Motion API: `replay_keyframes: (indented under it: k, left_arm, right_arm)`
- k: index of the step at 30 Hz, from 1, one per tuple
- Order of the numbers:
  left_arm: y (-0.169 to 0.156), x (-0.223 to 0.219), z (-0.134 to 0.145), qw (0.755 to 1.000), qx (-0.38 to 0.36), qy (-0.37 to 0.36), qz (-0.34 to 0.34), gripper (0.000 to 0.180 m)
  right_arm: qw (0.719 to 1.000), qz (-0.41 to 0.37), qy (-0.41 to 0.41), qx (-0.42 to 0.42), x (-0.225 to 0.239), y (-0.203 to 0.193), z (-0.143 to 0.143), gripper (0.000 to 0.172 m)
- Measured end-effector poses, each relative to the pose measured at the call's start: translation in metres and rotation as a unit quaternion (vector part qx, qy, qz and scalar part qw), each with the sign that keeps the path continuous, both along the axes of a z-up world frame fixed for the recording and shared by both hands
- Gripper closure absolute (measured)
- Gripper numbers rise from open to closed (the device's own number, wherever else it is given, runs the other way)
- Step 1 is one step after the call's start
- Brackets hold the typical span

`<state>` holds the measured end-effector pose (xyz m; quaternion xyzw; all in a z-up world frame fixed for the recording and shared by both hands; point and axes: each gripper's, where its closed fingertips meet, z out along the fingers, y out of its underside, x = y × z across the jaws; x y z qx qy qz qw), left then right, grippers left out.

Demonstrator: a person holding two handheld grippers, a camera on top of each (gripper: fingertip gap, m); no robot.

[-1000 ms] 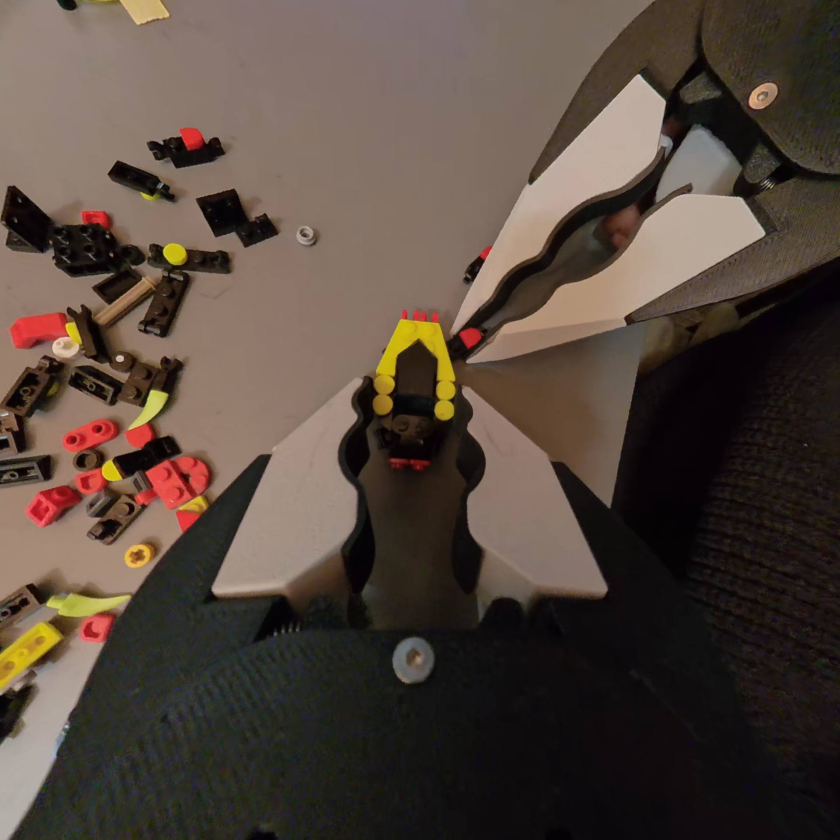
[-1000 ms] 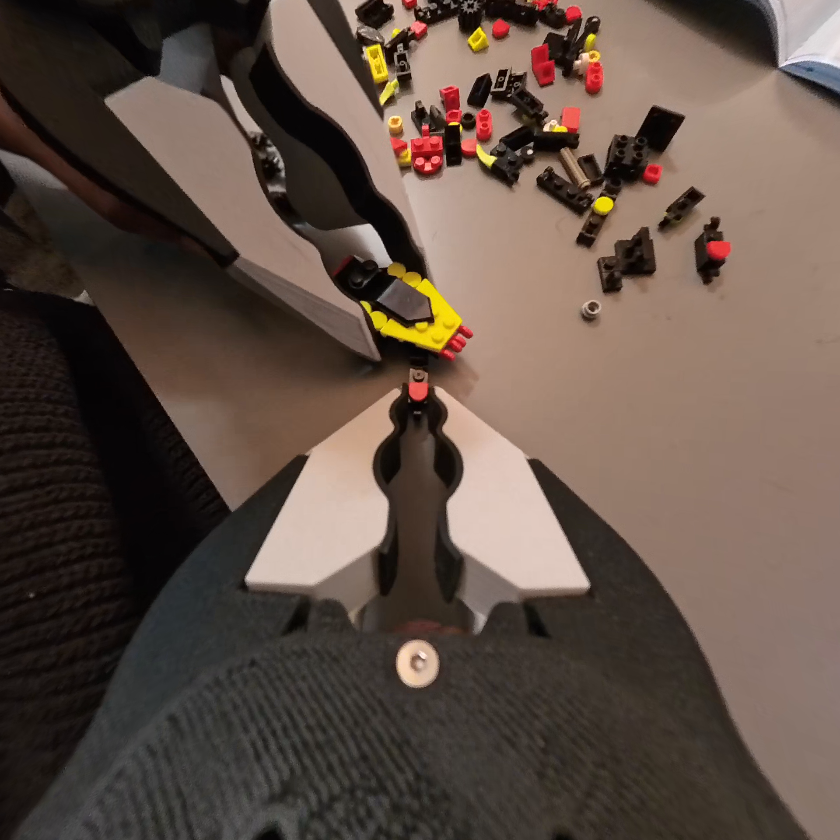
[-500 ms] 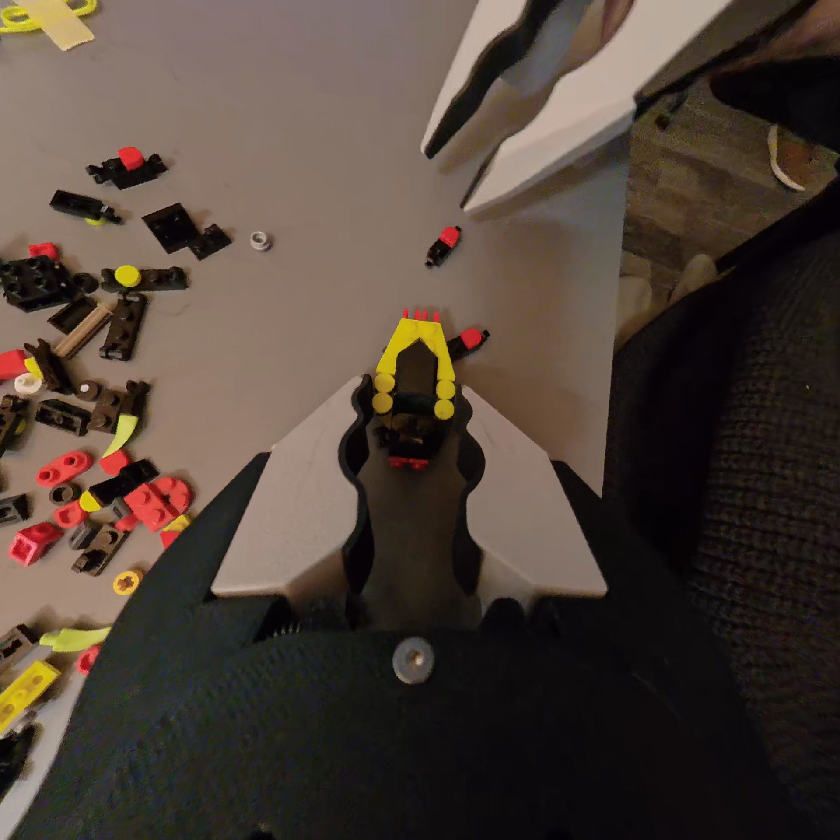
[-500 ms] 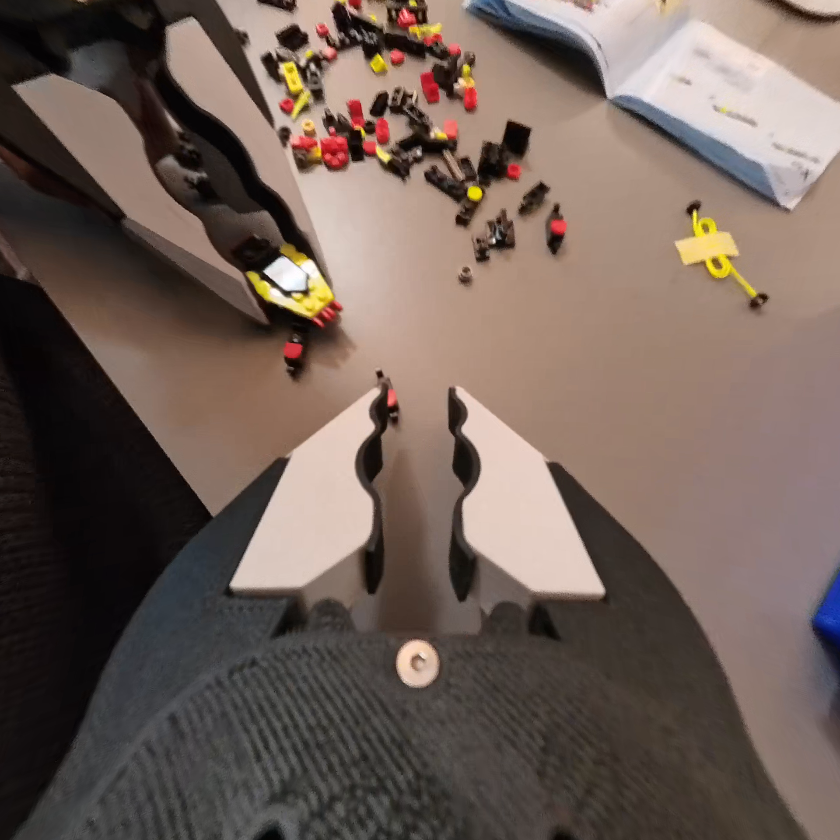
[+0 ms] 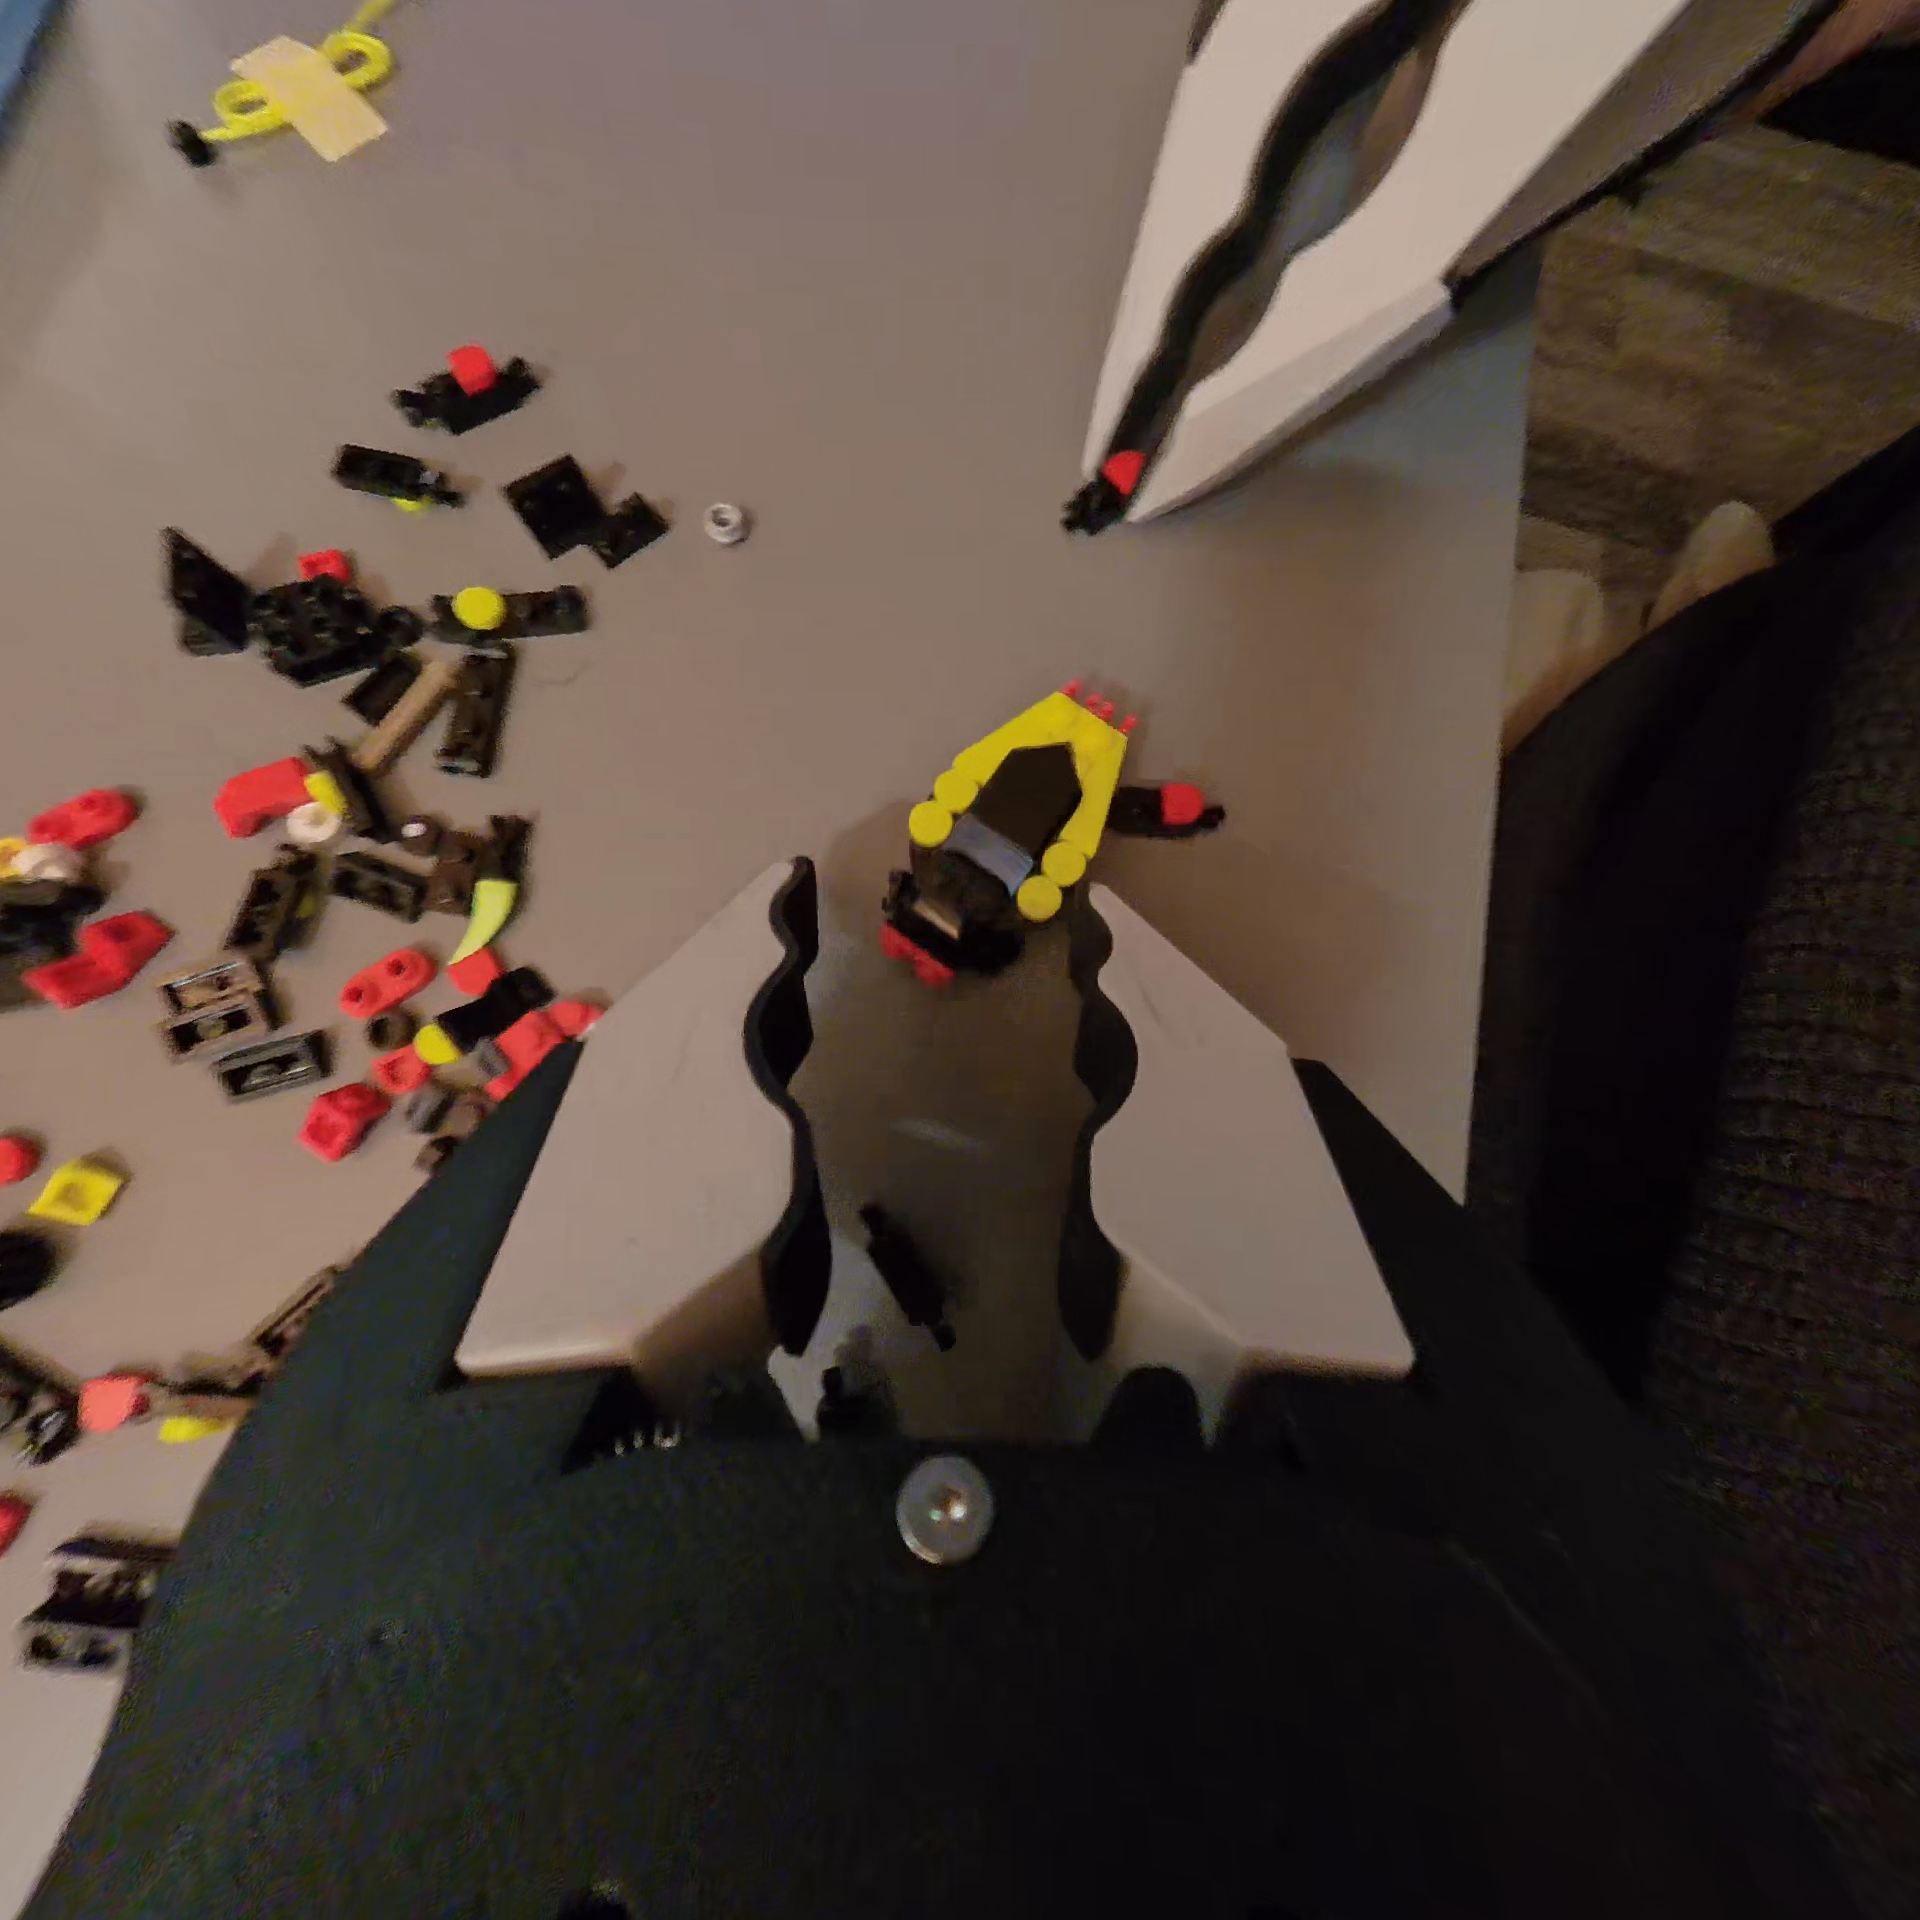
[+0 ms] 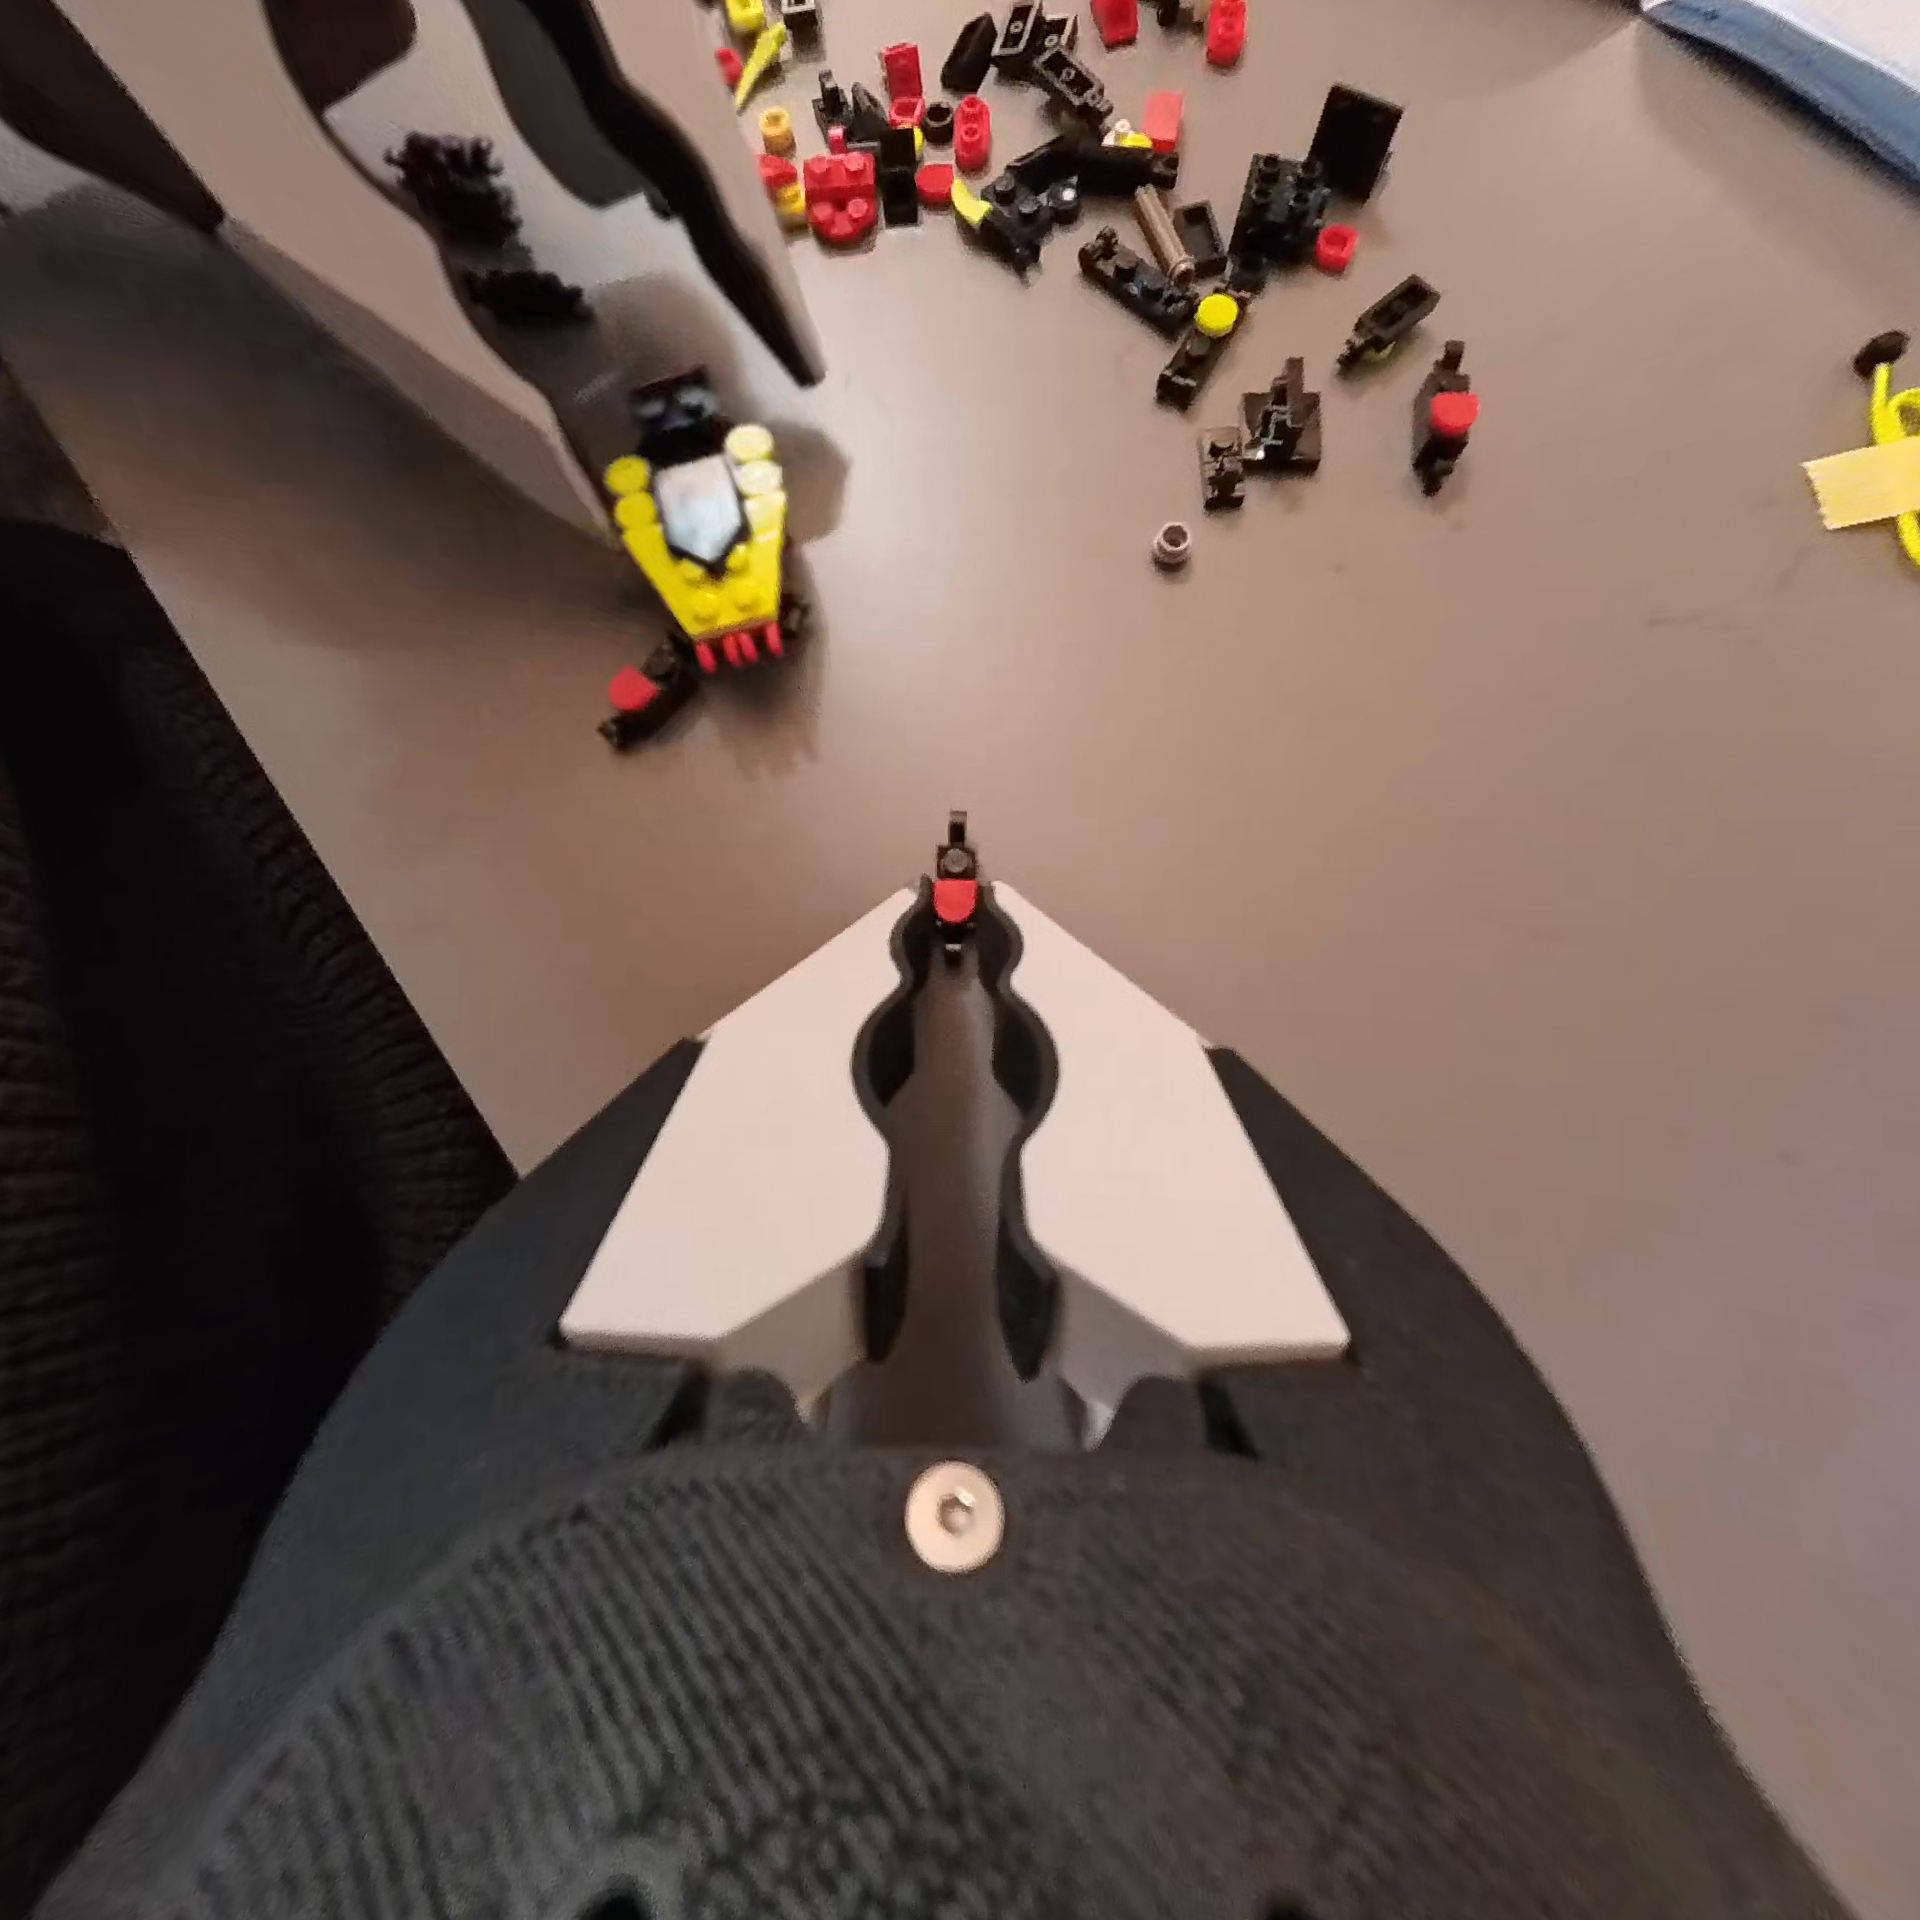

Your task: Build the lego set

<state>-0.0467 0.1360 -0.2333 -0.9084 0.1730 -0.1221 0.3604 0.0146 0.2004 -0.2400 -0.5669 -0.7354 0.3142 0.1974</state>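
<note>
Right tongs point(image 6: 954, 902) pinched shut on a small black-and-red brick piece point(image 6: 954, 896) above the desk point(image 6: 1455, 935). Left tongs point(image 5: 940, 914) spread wide; yellow-and-black brick model point(image 5: 1023, 821) lies between the tips, ungripped. Loose bricks point(image 5: 343, 810) scattered to the left.

The bench point(image 5: 852, 260) under me was a plain grey-brown slab with a matte top, lit warmly and rather dimly from above, so that soft shadows lay on it; its near edge point(image 5: 1496, 831) ran straight, and beyond that edge the floor point(image 5: 1714, 281) showed, dark and mottled like carpet, too blurred for me to be sure; in my right view the same surface point(image 6: 1455, 831) looked browner and bore a few faint scuffs; I saw no wall or window.
</note>
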Motion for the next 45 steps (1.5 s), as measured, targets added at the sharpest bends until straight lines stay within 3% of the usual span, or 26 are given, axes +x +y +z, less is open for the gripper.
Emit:
replay_keyframes:
  k: [6,9,16,26,45]
  left_arm:
    - [0.005,-0.018,0.009,0.999,0.024,0.011,0.038,0.137]
    - [0.004,-0.004,0.009,1.0,0.026,-0.008,0.008,0.136]
    - [0.017,0.005,0.004,0.991,0.084,0.092,-0.037,0.127]
    - [0.012,0.01,0.003,0.994,0.07,0.062,-0.059,0.136]
    - [0.005,-0.005,0.0,0.994,0.055,0.086,-0.05,0.137]
  right_arm:
    - [1.0,0.021,0.015,-0.004,-0.004,-0.014,0.006,0.166]
    - [0.999,0.04,0.019,-0.006,-0.007,-0.022,0.007,0.165]
    - [0.986,0.163,0.019,0.022,-0.02,-0.036,0.007,0.166]
    - [0.975,0.217,0.005,0.043,-0.026,-0.038,0.005,0.166]
    - [0.95,0.302,0.009,0.082,-0.038,-0.041,-0.001,0.166]
